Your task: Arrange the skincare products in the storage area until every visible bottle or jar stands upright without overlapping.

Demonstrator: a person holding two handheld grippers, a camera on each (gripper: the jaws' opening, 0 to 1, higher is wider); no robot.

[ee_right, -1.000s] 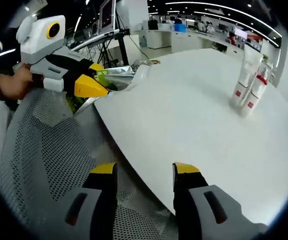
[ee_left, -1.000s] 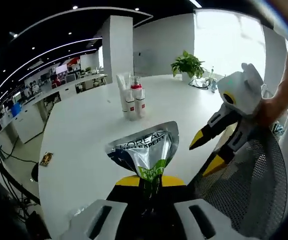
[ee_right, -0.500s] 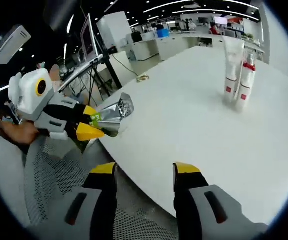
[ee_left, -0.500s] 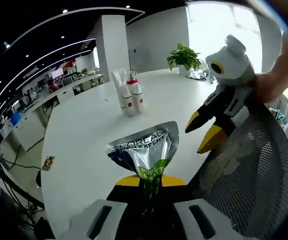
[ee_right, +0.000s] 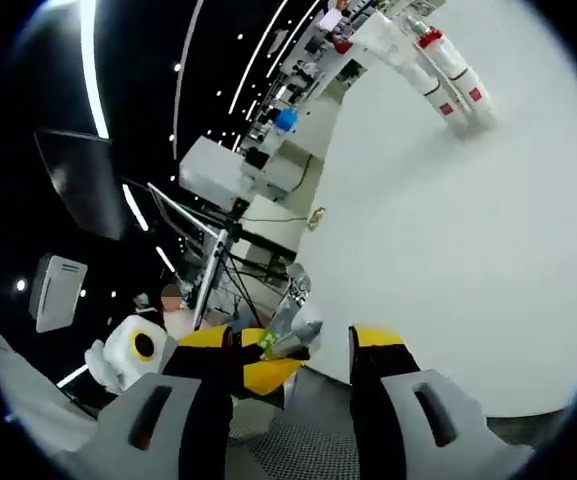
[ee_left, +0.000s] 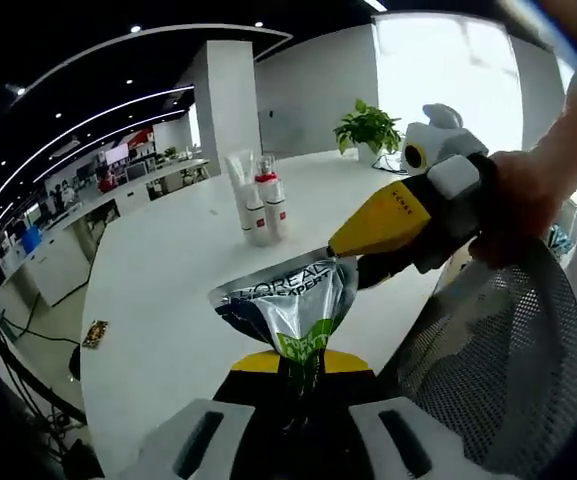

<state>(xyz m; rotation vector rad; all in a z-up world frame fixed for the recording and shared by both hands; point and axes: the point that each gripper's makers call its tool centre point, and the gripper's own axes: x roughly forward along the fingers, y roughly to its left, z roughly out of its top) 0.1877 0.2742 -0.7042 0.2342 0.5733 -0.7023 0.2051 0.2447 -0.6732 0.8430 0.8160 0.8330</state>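
Note:
My left gripper (ee_left: 296, 366) is shut on the bottom end of a silver and green L'Oreal sachet (ee_left: 288, 305), which stands up over the near edge of the white table (ee_left: 178, 270). My right gripper (ee_left: 336, 254) comes in from the right, with its yellow tips at the sachet's upper right corner. In the right gripper view my right gripper (ee_right: 293, 345) is open, and the sachet's end (ee_right: 296, 325) lies between its jaws. The left gripper (ee_right: 253, 372) shows just behind. Two white tubes with red labels (ee_left: 258, 205) stand upright together far out on the table (ee_right: 448, 85).
A grey mesh chair back (ee_left: 488, 370) lies low on the right, under a person's hand (ee_left: 523, 195) on the right gripper. A potted plant (ee_left: 371, 128) stands at the table's far edge. Desks and stands (ee_right: 228, 190) lie beyond the table.
The right gripper has swung in from the right to the sachet's top end, which now sits between its open jaws. The left gripper keeps its hold, and the tubes stand as before.

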